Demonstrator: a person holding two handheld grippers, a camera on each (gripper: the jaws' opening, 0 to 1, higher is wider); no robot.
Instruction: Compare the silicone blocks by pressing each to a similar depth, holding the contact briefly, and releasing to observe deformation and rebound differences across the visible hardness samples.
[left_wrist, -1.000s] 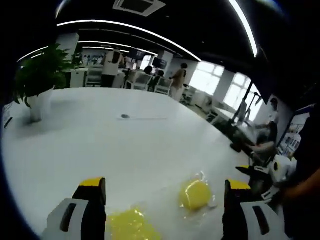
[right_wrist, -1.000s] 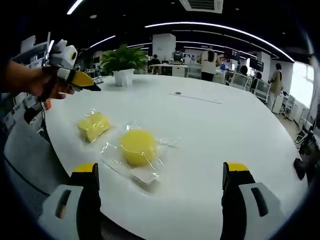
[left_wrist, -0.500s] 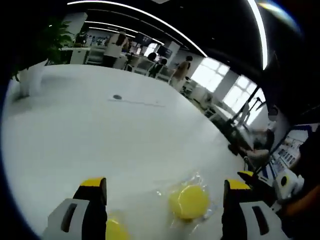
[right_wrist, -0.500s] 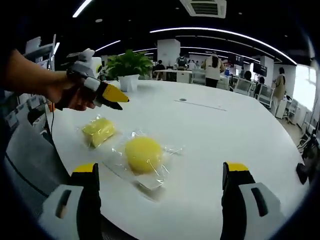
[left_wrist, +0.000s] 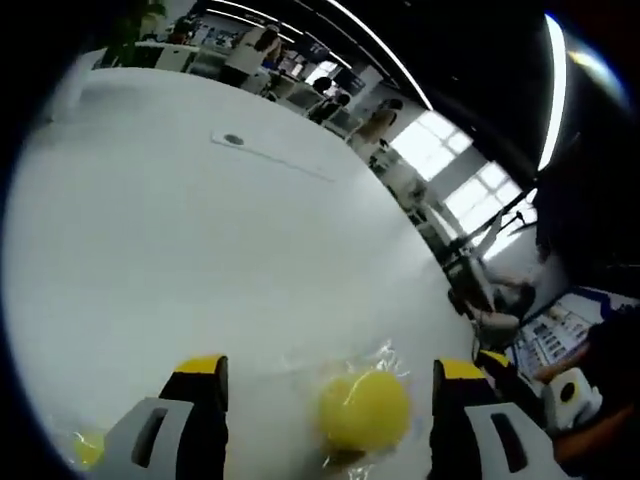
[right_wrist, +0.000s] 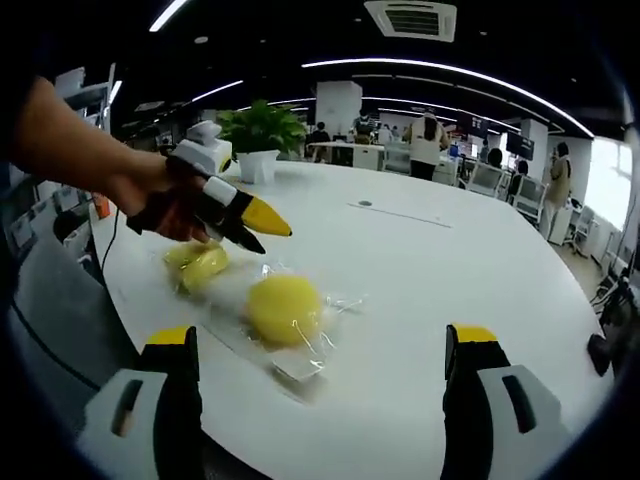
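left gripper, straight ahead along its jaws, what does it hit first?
Most likely the round yellow block in its clear wrap, lying on the white table between the open jaws of the left gripper. In the right gripper view its tip points just above that block, so it might skim past; depth is unclear.

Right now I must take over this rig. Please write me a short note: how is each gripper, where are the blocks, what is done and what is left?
Left gripper: held above the table, tips between the two bagged blocks, jaws open in its own view, touching nothing.
Right gripper: open, empty, hanging back at the near table edge.
Round yellow block: in its clear bag, in front of the right gripper.
Squarish yellow block: bagged, beside it, partly behind the left gripper.
Done: no press can be seen.
Left: press, hold and release each block, then compare.
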